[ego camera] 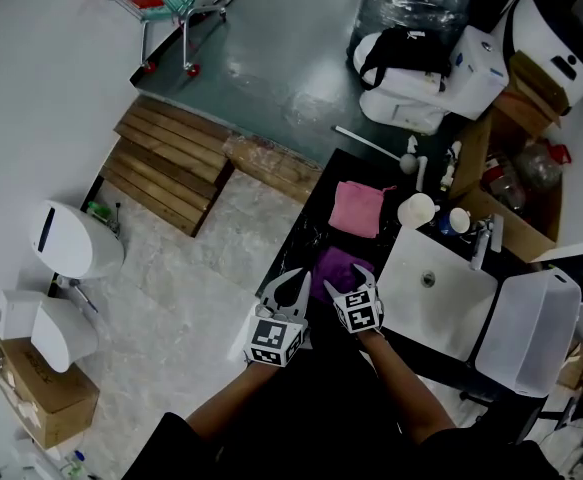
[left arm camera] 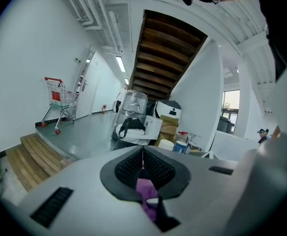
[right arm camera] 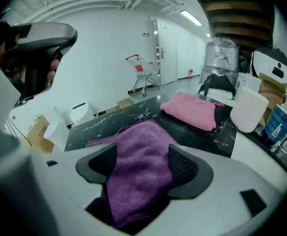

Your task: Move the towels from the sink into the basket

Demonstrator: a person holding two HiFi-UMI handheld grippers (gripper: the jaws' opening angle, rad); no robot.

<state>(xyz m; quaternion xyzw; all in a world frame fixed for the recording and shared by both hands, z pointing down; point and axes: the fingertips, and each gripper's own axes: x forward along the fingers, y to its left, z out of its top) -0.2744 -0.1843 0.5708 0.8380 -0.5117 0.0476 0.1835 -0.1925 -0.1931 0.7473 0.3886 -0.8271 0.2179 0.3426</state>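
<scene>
Beside the sink (ego camera: 411, 303), on its counter side, the left gripper (left arm camera: 143, 155) is closed, with a fold of the purple towel (ego camera: 333, 266) pinched between its pads. The right gripper (right arm camera: 142, 168), nearer the sink, has its jaws spread wide. The same purple towel lies between them, and the pads do not appear to press on it. The towel rests on the black counter (ego camera: 306, 230) just beside the sink's edge, rumpled, with one end running under both grippers. A pink towel (ego camera: 357, 208) lies flat on the counter further from the grippers, near the sink's far corner and apart from the purple one. The basin shows bare white around its drain; no cloth is visible in it. No basket can be identified in any view. Assessment: both visible towels are out of the sink, so the removal stage looks complete, but neither has reached a basket. Both transfers remain outstanding, and the purple towel, already gripped on one side, is the likelier first.
</scene>
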